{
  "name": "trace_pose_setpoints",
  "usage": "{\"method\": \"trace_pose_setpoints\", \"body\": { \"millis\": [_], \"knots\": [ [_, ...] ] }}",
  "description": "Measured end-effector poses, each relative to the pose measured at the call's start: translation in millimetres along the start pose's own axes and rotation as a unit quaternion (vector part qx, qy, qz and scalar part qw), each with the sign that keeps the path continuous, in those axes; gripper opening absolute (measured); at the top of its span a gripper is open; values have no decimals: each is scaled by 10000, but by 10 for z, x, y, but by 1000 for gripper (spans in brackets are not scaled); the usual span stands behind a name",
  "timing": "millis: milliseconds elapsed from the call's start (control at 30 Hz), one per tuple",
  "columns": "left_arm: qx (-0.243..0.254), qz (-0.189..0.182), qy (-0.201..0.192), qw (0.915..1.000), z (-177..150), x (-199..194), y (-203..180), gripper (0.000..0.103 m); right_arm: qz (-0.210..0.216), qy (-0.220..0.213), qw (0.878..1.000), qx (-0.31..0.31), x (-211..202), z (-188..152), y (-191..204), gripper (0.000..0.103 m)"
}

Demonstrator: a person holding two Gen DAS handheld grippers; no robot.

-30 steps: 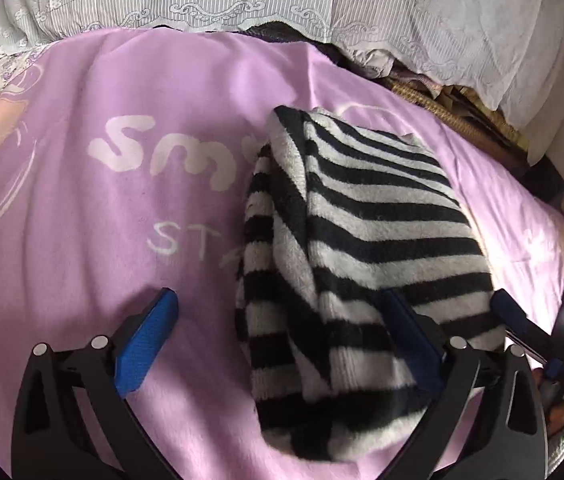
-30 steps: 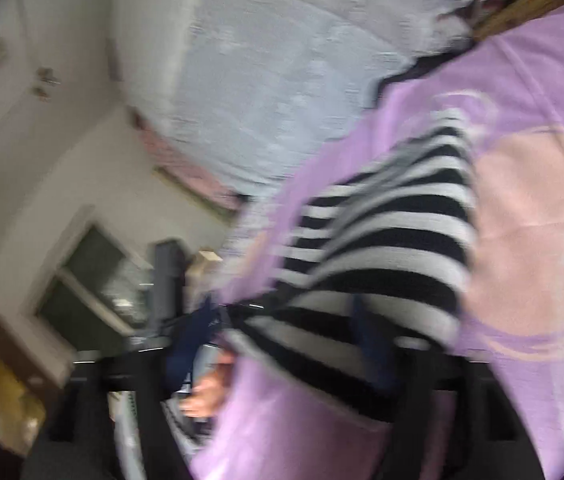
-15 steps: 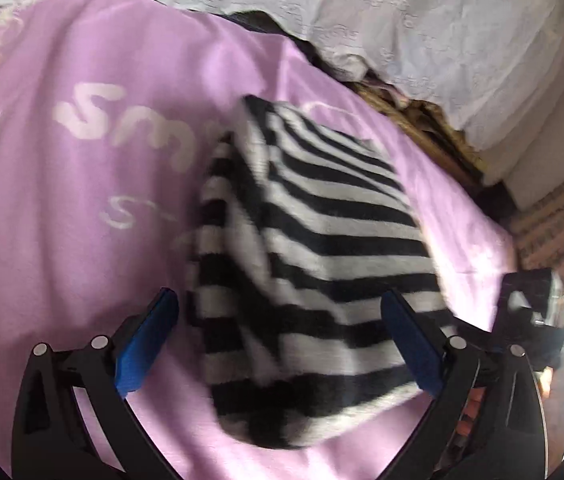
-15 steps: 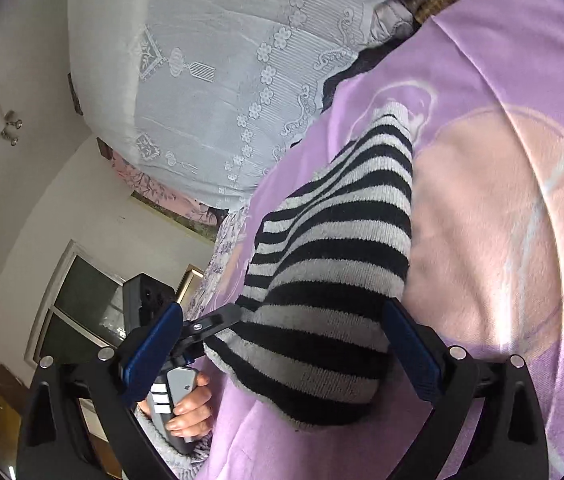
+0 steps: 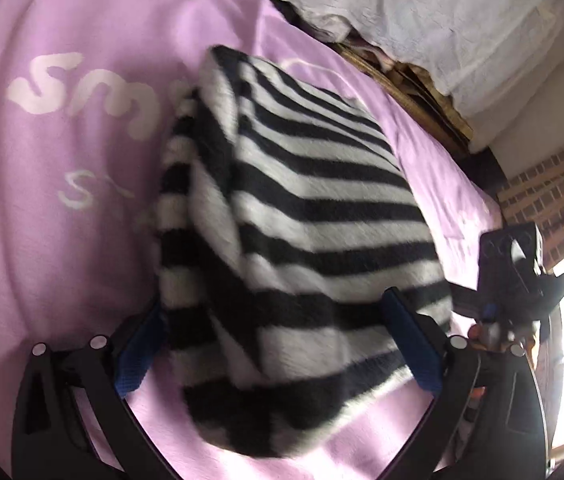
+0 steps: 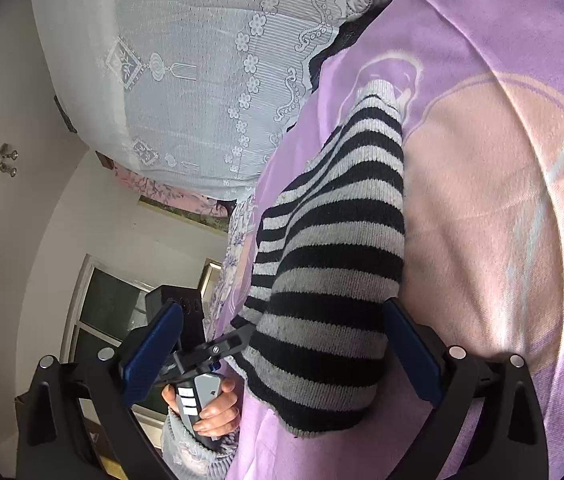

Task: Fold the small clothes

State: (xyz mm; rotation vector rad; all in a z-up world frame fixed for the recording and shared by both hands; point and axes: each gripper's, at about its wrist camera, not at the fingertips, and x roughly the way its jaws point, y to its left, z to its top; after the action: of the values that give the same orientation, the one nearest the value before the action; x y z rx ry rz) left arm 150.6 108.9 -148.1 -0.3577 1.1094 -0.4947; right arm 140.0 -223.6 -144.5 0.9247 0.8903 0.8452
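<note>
- On the bed's purple blanket (image 5: 61, 240) lies a folded black-and-white striped garment (image 5: 302, 220), several layers thick.
- Left tongs (image 5: 277, 340): jaws spread wide at either side of the garment's near end, gripping nothing.
- Right tongs (image 6: 282, 348): likewise wide open, straddling the garment (image 6: 334, 280).
- Hand (image 6: 209, 408) holds the left handle, lower left of the right wrist view.
</note>
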Motion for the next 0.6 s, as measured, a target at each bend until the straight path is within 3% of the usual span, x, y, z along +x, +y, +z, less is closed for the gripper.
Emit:
{"method": "trace_pose_setpoints", "body": {
  "millis": [67, 267, 333, 400, 467, 600],
  "knots": [
    [72, 67, -11, 10000, 2, 17, -5, 99, -146, 73, 9998, -64, 10, -33, 37, 99],
    [-448, 246, -270, 9983, 198, 56, 204, 98, -564, 171, 9976, -351, 87, -117, 150, 100],
    [-164, 334, -221, 9991, 168, 106, 88, 99, -617, 135, 9971, -426, 100, -135, 151, 100],
    [131, 133, -135, 9997, 113, 132, -58, 99, -634, 102, 9967, -495, 112, -135, 146, 100],
    [364, 276, -169, 9988, 80, 164, -160, 99, -637, 72, 9963, -574, 118, -146, 148, 99],
    [174, 256, -217, 9993, 98, 178, -93, 99, -628, -17, 9962, -597, 113, -143, 148, 99]
  ]
}}
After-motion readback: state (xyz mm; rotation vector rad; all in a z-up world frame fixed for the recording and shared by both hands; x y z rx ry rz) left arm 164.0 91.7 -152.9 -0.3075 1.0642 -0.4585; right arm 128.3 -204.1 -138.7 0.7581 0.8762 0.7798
